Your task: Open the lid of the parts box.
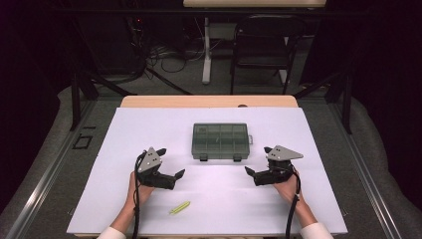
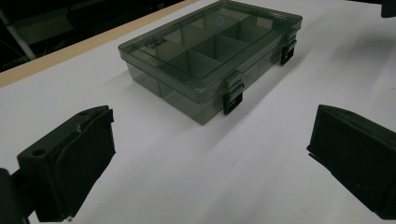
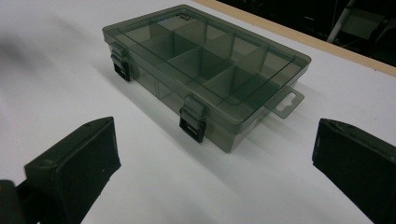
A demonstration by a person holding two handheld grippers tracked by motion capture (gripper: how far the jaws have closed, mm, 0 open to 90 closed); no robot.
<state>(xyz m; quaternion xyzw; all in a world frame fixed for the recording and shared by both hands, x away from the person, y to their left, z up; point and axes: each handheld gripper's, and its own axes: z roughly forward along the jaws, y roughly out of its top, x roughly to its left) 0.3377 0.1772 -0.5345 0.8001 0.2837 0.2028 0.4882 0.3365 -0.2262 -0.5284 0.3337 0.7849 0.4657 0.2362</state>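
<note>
A smoky-green clear plastic organizer box point(image 1: 220, 141) lies in the middle of the white table, lid shut, with two black latches on its near side. Its divided compartments point(image 2: 210, 46) look empty through the lid. My left gripper point(image 1: 170, 163) is held open to the box's lower left, jaws wide apart with nothing between them. My right gripper point(image 1: 259, 160) is held open to the box's lower right, also holding nothing. In both gripper views the box point(image 3: 205, 70) lies ahead of the jaws, a short way off. A small yellow-green stick point(image 1: 179, 207) lies near the front edge.
A white sheet point(image 1: 149, 129) covers the table; a strip of bare wood point(image 1: 209, 101) shows along the far edge. Beyond the table stand a black chair point(image 1: 263, 45), a table leg and cables on the floor. The box has a hang tab point(image 3: 288, 101) on one end.
</note>
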